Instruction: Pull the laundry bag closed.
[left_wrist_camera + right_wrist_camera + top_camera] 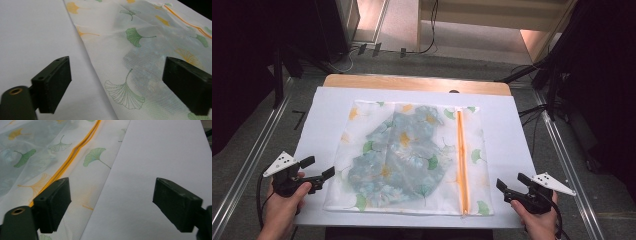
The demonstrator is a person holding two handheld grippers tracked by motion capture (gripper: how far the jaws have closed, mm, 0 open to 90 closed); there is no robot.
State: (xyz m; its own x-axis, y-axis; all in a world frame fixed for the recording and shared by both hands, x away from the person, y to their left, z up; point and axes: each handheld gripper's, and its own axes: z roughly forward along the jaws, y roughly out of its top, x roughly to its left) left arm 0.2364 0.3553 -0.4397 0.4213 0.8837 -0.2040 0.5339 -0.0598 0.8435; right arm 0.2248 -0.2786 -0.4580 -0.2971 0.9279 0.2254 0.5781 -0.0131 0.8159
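a sheer mesh bag (412, 157) printed with ginkgo leaves lies flat in the middle of the white sheet (512, 130) that covers the bench, with a folded blue-grey cloth (399, 155) showing through it. its orange zip (460, 160) runs from the far edge to the near edge along the right side, laid out straight, likely so it can be reached and worked easily.

the left gripper (319, 172) sits just off the bag's near left corner, and the right gripper (512, 187) off its near right corner, one to each side as if to take both edges together. both sets of jaws stand wide apart with nothing between them. in the left gripper view the jaws straddle the bag's left hem; in the right gripper view they span the right hem beside the zip.
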